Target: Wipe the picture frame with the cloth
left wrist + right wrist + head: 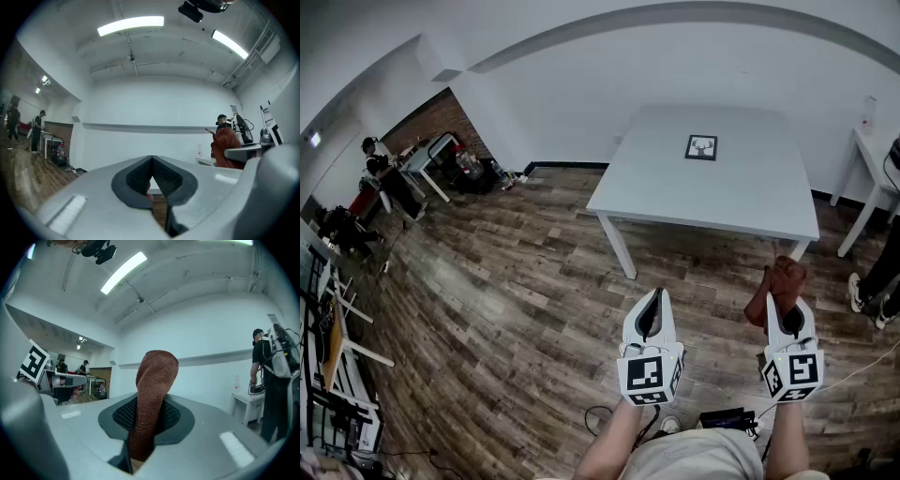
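Note:
A small black picture frame [701, 147] with a deer print lies flat on the white table [675, 192], well ahead of both grippers. My right gripper [784, 302] is shut on a rust-brown cloth [776, 287], held over the wooden floor short of the table's near edge. In the right gripper view the cloth [157, 376] stands up from between the pads of the right gripper [150, 405]. To its left, also over the floor, my left gripper [651, 313] is shut and holds nothing; the left gripper view shows the left gripper [152, 161] with its tips together.
A second white table [874, 161] stands at the right, with a person's legs [874, 279] beside it. Cables and a black box [727, 418] lie on the floor by my feet. Desks and people [389, 178] are at the far left.

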`<state>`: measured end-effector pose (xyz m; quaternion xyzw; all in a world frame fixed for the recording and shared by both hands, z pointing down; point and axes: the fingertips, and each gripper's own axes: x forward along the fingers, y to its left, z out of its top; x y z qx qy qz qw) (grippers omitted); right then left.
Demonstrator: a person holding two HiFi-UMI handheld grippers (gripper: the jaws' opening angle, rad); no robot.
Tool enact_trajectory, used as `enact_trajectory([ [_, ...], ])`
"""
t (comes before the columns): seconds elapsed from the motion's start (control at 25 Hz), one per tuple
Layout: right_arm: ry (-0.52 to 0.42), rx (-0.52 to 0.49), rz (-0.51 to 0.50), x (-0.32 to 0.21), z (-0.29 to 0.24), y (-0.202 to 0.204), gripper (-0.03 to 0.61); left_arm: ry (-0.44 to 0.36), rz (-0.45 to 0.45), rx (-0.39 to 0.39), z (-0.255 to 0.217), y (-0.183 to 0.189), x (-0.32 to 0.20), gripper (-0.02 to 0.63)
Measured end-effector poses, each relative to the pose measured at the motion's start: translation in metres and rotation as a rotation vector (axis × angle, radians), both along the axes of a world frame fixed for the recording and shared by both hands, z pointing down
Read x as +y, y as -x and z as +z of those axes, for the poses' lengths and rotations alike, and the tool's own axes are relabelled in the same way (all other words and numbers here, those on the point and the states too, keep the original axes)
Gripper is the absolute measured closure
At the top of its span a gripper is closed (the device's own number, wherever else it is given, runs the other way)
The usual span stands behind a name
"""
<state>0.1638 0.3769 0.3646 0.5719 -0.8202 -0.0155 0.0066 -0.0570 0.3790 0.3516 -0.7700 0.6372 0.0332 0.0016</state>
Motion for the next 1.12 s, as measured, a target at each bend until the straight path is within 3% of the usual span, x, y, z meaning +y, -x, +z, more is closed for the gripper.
enact_trajectory([
  [0.68, 0.011, -0.024, -0.016, 0.011, 0.002, -0.016, 0.476, 0.006, -0.007, 0.002, 0.000, -0.018, 0.016, 0.612],
  [1.12, 0.018, -0.034, -0.041, 0.011, 0.007, -0.048, 0.475, 0.012, -0.023, -0.002, 0.002, -0.056, 0.019, 0.613],
])
